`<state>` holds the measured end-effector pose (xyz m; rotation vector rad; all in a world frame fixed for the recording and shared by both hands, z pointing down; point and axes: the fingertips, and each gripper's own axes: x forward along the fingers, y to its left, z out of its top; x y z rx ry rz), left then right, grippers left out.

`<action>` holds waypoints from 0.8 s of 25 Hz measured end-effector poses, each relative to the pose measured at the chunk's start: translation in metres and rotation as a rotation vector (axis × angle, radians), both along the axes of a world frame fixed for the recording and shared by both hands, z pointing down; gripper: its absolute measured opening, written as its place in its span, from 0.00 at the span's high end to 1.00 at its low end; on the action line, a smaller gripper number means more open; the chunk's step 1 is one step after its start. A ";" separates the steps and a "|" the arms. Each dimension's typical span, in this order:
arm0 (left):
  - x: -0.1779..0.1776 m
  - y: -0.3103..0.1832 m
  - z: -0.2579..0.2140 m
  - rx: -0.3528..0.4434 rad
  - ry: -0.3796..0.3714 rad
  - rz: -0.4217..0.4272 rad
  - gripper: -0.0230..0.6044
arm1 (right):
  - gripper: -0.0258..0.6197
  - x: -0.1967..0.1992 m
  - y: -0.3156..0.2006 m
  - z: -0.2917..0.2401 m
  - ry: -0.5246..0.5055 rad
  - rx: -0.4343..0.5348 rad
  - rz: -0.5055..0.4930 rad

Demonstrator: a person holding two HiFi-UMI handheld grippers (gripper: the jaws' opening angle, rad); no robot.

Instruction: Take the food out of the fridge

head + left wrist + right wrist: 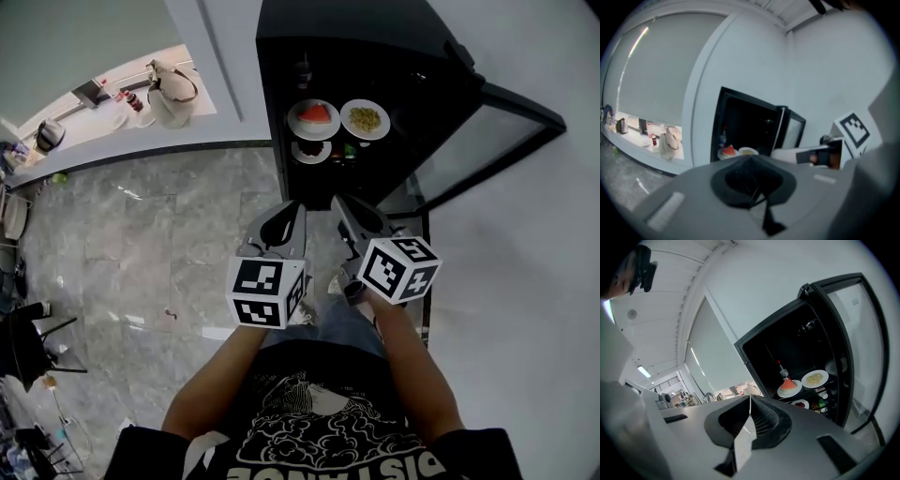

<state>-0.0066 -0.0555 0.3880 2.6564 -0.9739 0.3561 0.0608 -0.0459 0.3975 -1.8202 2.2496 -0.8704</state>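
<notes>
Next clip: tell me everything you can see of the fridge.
The fridge is a black, boxy cabinet standing on the grey floor. Its door, a glass pane in a black frame, is swung wide open to the right. The dark interior holds plates of food on a shelf, a bottle behind them, and small items lower down.

One piece of lettering is found: white block capitals across the front of the black T-shirt (323, 441), at the bottom edge of the head view and cut off by the frame. "DIS" is read at the start; the rest looks like "TANC" but is not certain. Black-and-white square code markers, with no letters or digits, are carried on the left cube (265, 292) of the left hand-held gripper (298, 208) and the right cube (400, 267) of the right hand-held gripper (339, 202). Labels on the small bottles (348, 150) on the fridge (375, 56) shelf are too small to be read.
</notes>
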 end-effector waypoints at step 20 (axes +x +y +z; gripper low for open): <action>0.063 -0.119 0.066 -0.035 -0.002 0.024 0.96 | 0.96 0.058 -0.144 0.142 -0.591 -0.049 0.194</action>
